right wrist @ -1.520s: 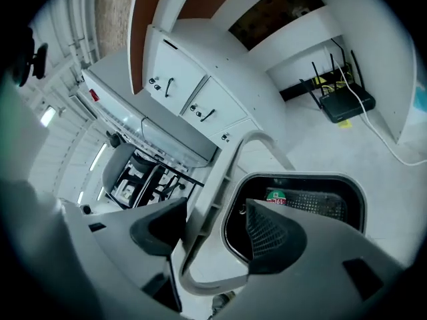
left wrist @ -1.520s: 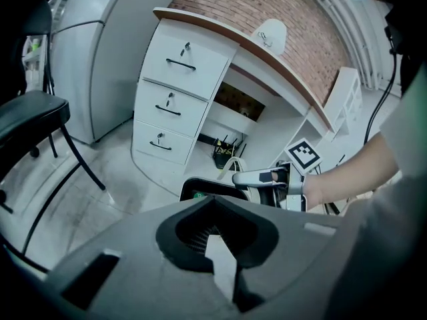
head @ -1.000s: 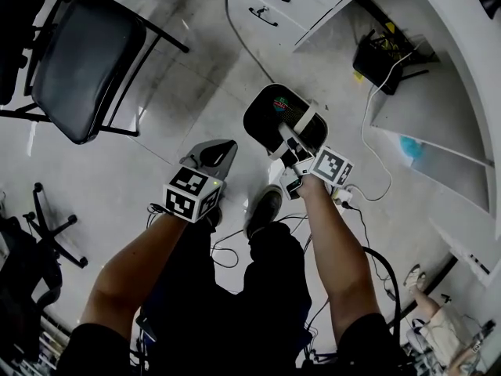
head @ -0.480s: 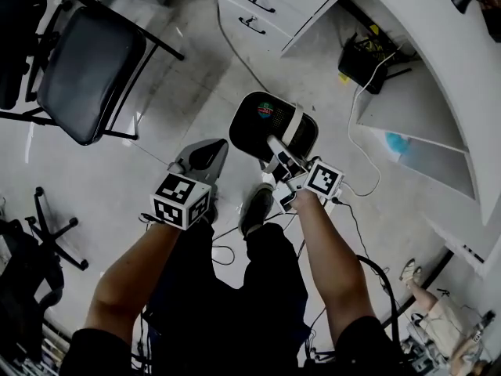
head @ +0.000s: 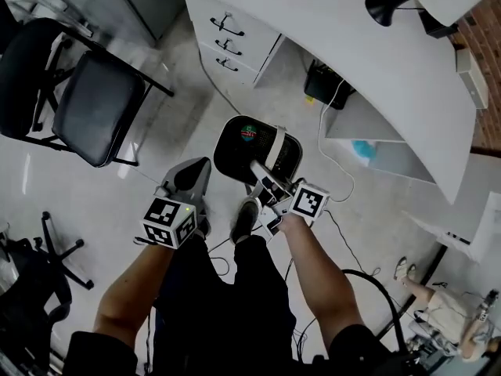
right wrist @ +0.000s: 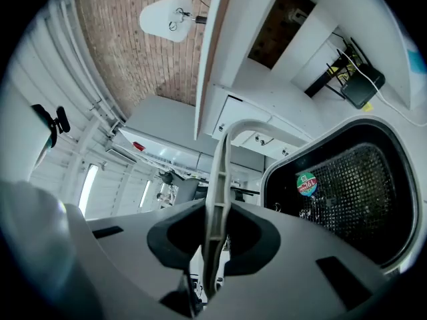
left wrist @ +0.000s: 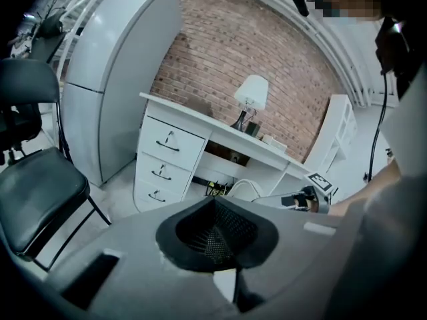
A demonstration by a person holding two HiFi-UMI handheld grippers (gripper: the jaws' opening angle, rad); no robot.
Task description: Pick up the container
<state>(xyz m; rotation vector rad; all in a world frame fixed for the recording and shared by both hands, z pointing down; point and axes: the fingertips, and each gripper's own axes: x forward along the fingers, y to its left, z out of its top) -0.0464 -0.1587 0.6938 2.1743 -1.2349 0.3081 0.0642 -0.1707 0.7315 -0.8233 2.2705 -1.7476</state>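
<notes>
White bench (head: 376,61): beyond both of your hand-held grippers. Black mesh container (head: 249,143): just ahead of your right hand-held gripper (head: 258,171), whose jaws have just been closing and clamp its white handle (right wrist: 217,179). Your left hand-held gripper (head: 196,169): beside the container, apart from it, jaws together, holding nothing.

Black container (head: 237,155) of fine perforated mesh, matt, with smooth pale plastic handle (right wrist: 217,179). Glossy pale grey floor (head: 117,182), mirror-like in patches. Black padded chair seat (head: 98,108), faintly shiny like vinyl. Smooth white painted drawers (head: 239,41). Rough red-brown brick wall (left wrist: 227,52).
</notes>
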